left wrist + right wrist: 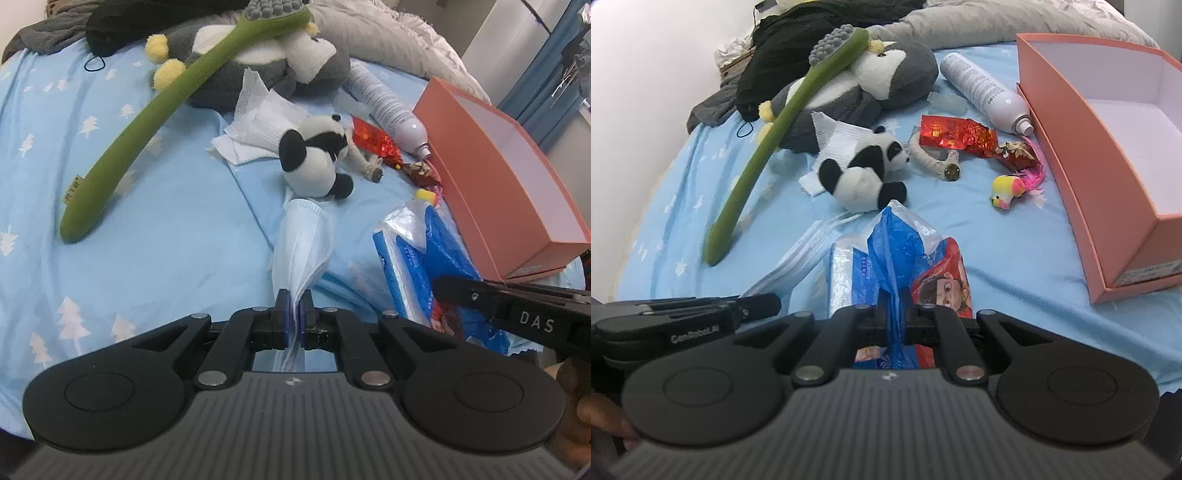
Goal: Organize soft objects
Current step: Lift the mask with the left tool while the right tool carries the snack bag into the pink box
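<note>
- left gripper (294, 301) jaws clamped on a pale blue face mask (303, 240) (draped toward the panda plush (314, 158))
- right gripper (894, 297) jaws pinch the tissue pack (886, 258) on the bed (997, 240)
- orange box (1108, 147) stands right

Fuzzy plush panda (317, 158), glossy plastic tissue pack (897, 266)

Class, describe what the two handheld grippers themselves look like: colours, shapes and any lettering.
Both are matte black with a ribbed grey base, two round discs, silver rivets and angled linkage arms. The left gripper has blue pads. Side-on, one reads "DAS", the other "GenRobot.AI".
</note>
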Available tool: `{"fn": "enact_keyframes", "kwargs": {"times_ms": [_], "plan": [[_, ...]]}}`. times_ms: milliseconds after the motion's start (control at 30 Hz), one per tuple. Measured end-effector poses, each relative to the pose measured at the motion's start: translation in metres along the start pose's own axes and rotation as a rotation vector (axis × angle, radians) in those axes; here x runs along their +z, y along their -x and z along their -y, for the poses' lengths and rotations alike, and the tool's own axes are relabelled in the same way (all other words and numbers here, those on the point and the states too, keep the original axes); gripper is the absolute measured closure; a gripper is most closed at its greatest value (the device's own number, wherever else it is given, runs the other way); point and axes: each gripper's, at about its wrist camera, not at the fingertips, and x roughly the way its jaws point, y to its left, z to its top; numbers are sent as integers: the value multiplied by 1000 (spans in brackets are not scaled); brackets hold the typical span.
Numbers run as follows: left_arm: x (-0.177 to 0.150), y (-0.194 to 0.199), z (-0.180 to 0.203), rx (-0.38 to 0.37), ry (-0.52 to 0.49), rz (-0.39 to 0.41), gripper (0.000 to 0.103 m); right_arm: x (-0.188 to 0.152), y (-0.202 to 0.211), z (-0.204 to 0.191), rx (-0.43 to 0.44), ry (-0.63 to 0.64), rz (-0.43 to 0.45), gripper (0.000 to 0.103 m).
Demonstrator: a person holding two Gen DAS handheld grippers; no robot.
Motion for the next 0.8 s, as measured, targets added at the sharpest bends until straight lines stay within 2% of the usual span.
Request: {"fn": "enact_keyframes", "kwargs": {"times_ms": [433, 800], "plan": [[4, 51, 16, -43, 3, 100, 97, 2, 43, -10, 4, 23, 93, 95], [56, 87, 58, -114, -55, 216, 97, 42, 90, -5, -40, 66, 250, 95]]}}
